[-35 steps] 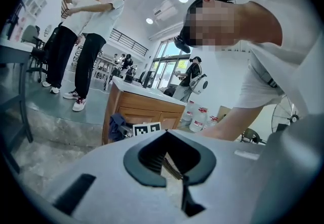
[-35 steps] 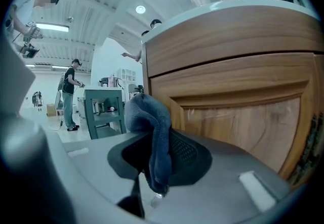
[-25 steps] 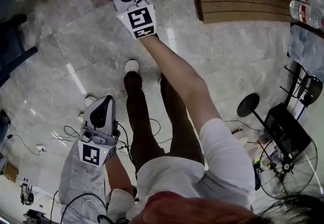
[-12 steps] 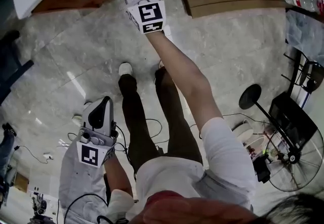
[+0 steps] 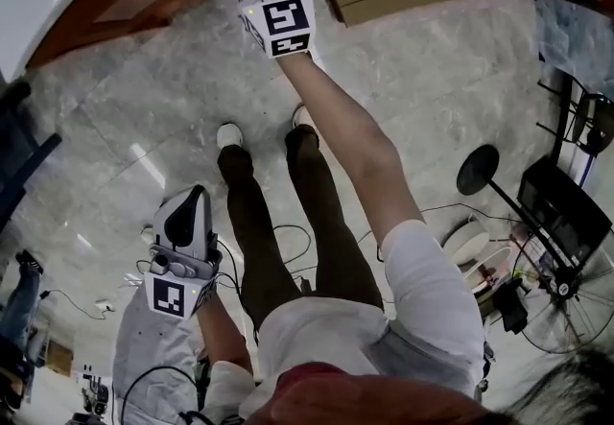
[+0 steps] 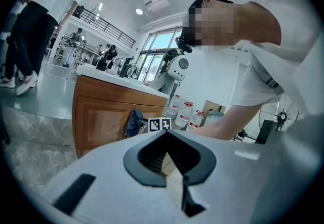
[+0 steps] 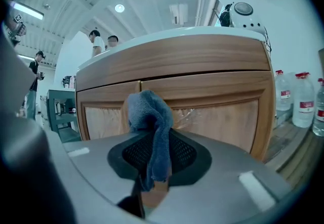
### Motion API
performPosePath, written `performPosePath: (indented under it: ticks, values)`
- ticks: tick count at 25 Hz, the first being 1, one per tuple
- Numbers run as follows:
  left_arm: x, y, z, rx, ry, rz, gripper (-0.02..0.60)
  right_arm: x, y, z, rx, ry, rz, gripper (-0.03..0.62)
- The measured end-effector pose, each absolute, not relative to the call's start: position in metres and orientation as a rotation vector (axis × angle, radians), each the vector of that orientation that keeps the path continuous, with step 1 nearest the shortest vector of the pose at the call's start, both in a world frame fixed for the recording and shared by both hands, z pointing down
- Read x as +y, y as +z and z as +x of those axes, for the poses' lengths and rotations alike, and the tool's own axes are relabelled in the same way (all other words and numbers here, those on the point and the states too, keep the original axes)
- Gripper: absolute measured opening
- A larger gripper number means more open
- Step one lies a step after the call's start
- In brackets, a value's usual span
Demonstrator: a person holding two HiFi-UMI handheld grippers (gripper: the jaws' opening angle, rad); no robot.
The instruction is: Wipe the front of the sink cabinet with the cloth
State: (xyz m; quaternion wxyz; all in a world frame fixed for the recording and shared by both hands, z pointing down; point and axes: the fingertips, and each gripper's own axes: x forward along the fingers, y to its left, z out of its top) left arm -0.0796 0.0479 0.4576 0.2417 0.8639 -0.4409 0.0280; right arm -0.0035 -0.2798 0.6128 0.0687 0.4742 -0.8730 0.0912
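One cloth [image 7: 148, 109], pinched in right claw [image 7: 154, 157]

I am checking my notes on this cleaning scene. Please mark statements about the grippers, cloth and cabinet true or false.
1. The right gripper grips the dark blue terry cloth. True.
2. The left gripper touches the brown wooden sink cabinet. False: it hangs low, away from it.
3. The left gripper carries a second cloth. False: its jaws hold nothing.
4. Clear plastic water bottles with red labels stand beside the cabinet. True.
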Motion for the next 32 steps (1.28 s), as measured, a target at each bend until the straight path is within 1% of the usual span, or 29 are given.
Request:
performPosePath:
  ticks: [10, 17, 23, 27, 32]
  values:
    - [0.033, 0.461, -0.054, -1.183, 0.099, 2.367, 0.000, -0.323, 0.615, 0.086, -2.498, 0.213, 1.543, 0.091]
    - [0.023, 0.465, -0.042, -1.154, 0.135, 2.391, 0.000, -0.348, 0.627, 0.160, -2.354, 0.298, 1.726, 0.089]
    - [0.015, 0.465, -0.032, -1.146, 0.155, 2.406, 0.000, -0.357, 0.629, 0.210, -2.275, 0.337, 1.829, 0.091]
    - [0.011, 0.465, -0.033, -1.151, 0.160, 2.400, 0.000, -0.361, 0.628, 0.234, -2.224, 0.353, 1.908, 0.089]
    - [0.013, 0.466, -0.032, -1.152, 0.156, 2.396, 0.000, -0.364, 0.627, 0.236, -2.223, 0.344, 1.902, 0.087]
